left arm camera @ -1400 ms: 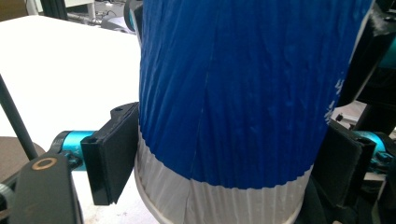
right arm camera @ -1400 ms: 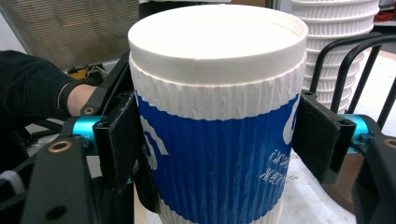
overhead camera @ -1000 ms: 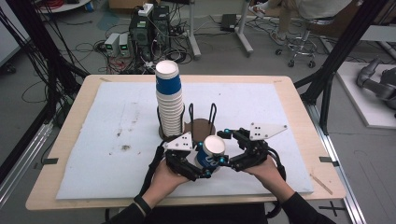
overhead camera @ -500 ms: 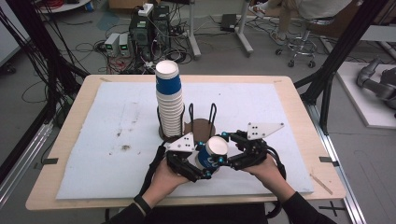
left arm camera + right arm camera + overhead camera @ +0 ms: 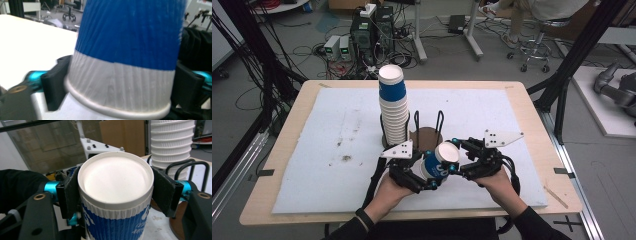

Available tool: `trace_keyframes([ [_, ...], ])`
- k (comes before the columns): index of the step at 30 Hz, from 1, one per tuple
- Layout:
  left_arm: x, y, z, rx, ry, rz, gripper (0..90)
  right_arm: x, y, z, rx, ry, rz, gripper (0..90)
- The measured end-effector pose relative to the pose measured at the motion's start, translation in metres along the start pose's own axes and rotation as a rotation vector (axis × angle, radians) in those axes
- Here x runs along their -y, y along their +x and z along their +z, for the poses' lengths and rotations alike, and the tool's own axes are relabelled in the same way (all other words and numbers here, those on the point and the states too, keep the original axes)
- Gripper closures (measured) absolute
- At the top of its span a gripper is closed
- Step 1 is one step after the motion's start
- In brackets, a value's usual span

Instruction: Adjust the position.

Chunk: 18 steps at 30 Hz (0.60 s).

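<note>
High view: a blue-and-white ribbed paper cup (image 5: pixel 438 164) lies tilted between the left gripper (image 5: pixel 419 177) and the right gripper (image 5: pixel 458 161), base end toward the right gripper, above the white mat (image 5: pixel 312 150). Beyond both grippers stands a tall stack of cups (image 5: pixel 394 107) beside a wire cup holder (image 5: pixel 428 131) on a brown disc.

Left gripper view: the cup's rim end sits between the two black jaws. The wall shows fine vertical ribs, a grey-white band by the rolled rim and solid blue past it. The jaws flank the white band on both sides; they have just been opening, and whether the pads press on the cup cannot be told.

Right gripper view: the cup's flat white base, ringed by a raised edge, faces the camera. The jaws have just closed and clamp the ribbed white band just under the base; blue with white lettering follows below. The stack of cups rises behind the right-hand jaw.
</note>
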State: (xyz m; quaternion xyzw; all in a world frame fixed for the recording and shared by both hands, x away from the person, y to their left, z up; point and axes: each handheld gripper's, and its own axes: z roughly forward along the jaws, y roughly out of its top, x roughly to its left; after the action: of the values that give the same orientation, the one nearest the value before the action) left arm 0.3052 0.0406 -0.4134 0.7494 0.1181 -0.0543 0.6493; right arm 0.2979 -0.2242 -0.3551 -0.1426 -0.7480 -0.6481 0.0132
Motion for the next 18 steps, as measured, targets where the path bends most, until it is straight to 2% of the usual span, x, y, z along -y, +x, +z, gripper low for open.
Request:
trace_keyframes([
  [2,-0.003,0.001,-0.003,-0.003,0.032,0.019,17.3,0.0,0.0,-0.001,0.004,0.014,-0.008,30.6],
  [3,-0.003,0.001,-0.003,-0.003,0.032,0.019,17.9,0.0,0.0,-0.001,0.004,0.014,-0.008,30.6],
  [4,-0.007,0.001,-0.005,-0.008,0.061,0.03,18.3,0.0,-0.001,-0.003,0.001,0.028,-0.011,30.6],
  [5,-0.007,0.001,-0.005,-0.008,0.061,0.03,18.6,0.0,-0.001,-0.003,0.001,0.028,-0.011,30.6],
  [6,-0.01,0.0,-0.006,-0.013,0.086,0.041,18.6,-0.001,-0.002,-0.004,0.0,0.033,-0.014,30.5],
  [7,-0.012,0.0,-0.007,-0.017,0.099,0.047,19.3,-0.002,-0.002,-0.006,0.008,0.057,-0.034,29.8],
  [8,-0.017,0.0,-0.01,-0.019,0.133,0.06,19.3,-0.003,-0.002,-0.007,0.009,0.071,-0.042,28.0],
  [9,-0.017,0.0,-0.01,-0.019,0.133,0.06,19.7,-0.003,-0.002,-0.007,0.009,0.071,-0.042,28.0],
  [10,-0.022,0.0,-0.013,-0.026,0.164,0.07,19.8,-0.005,-0.003,-0.009,0.004,0.098,-0.029,21.0],
  [11,-0.022,0.0,-0.013,-0.026,0.164,0.07,20.0,-0.005,-0.003,-0.009,0.004,0.098,-0.029,21.0],
  [12,-0.027,-0.002,-0.016,-0.042,0.197,0.084,20.2,-0.009,-0.005,-0.013,0.013,0.125,-0.041,20.5],
  [13,-0.027,-0.002,-0.016,-0.042,0.197,0.084,20.5,-0.011,-0.005,-0.015,0.015,0.135,-0.047,20.5],
  [14,-0.032,-0.003,-0.017,-0.053,0.259,0.102,20.5,-0.013,-0.004,-0.016,0.014,0.158,-0.056,20.5],
  [15,-0.032,-0.003,-0.017,-0.053,0.259,0.102,20.5,-0.013,-0.004,-0.016,0.014,0.158,-0.056,20.5],
  [16,-0.034,-0.003,-0.018,-0.063,0.294,0.112,20.5,-0.017,-0.002,-0.016,0.008,0.203,-0.084,20.5],
  [17,-0.036,-0.004,-0.017,-0.071,0.326,0.119,20.5,-0.017,-0.002,-0.016,0.008,0.203,-0.084,20.5],
  [18,-0.037,-0.004,-0.017,-0.08,0.36,0.133,20.5,-0.018,0.0,-0.015,0.011,0.226,-0.096,20.5],
])
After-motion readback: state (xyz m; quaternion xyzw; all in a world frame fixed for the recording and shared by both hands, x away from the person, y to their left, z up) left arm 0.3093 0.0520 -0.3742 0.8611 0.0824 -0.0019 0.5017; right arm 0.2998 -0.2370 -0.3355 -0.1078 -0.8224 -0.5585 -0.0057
